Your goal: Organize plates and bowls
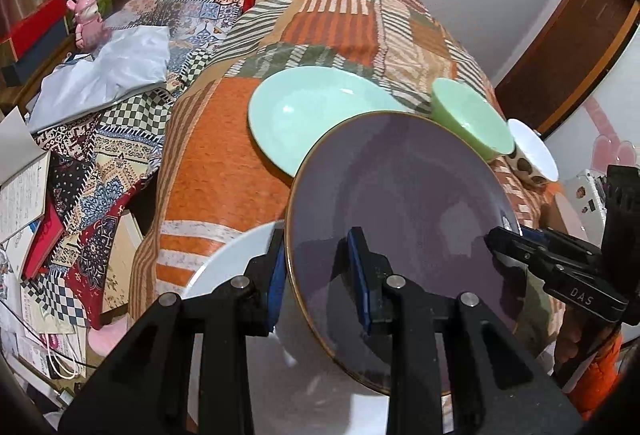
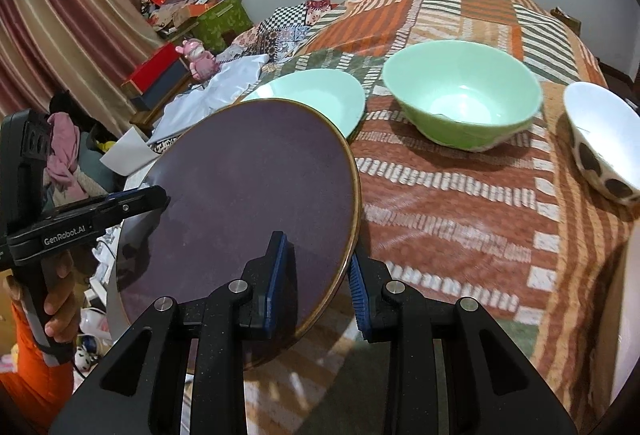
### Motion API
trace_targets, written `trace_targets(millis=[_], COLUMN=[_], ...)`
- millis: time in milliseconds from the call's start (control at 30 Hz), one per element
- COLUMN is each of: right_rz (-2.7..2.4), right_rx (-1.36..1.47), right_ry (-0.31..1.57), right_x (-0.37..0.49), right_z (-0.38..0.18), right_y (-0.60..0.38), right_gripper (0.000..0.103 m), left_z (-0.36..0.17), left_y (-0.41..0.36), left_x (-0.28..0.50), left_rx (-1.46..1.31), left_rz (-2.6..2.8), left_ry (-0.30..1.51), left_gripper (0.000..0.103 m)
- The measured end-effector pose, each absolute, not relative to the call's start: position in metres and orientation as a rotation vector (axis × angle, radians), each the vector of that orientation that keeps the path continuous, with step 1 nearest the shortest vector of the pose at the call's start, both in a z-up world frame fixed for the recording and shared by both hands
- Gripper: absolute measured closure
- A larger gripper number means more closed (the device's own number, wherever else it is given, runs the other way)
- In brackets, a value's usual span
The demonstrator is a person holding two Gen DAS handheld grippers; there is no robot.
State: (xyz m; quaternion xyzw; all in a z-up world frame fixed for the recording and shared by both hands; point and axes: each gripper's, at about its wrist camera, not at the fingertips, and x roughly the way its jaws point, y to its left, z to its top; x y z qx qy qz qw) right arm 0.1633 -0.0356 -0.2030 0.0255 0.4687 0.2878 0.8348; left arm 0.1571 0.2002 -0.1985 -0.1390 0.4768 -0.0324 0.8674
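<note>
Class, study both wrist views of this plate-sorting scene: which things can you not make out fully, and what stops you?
- White plate, left wrist view: mostly hidden under the purple plate and left gripper.
- Spotted bowl, right wrist view: cut off by the frame edge.
- Mint plate, both views: near side covered by the purple plate.

Both wrist views look steeply down, close over purple plate point(image 1: 400, 203) point(image 2: 248, 203): left wrist from its left rim, right wrist from its right. Shared beyond plate: green bowl point(image 1: 472, 115) point(image 2: 460, 99).
</note>
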Motion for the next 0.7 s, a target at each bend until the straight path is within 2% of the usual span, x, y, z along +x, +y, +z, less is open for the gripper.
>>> trace_targets(millis=[700], right_rz=[0.531], right_rx=[0.097], right_ry=[0.947], right_x=[0.127], right_z=[-0.185], right_y=[-0.105], right_gripper=[0.076], left_z=[-0.176], left_y=[0.126], left_x=[0.132], left_rx=[-0.261], left_rz=[-0.146], left_ry=[0.972], left_gripper=[0.074])
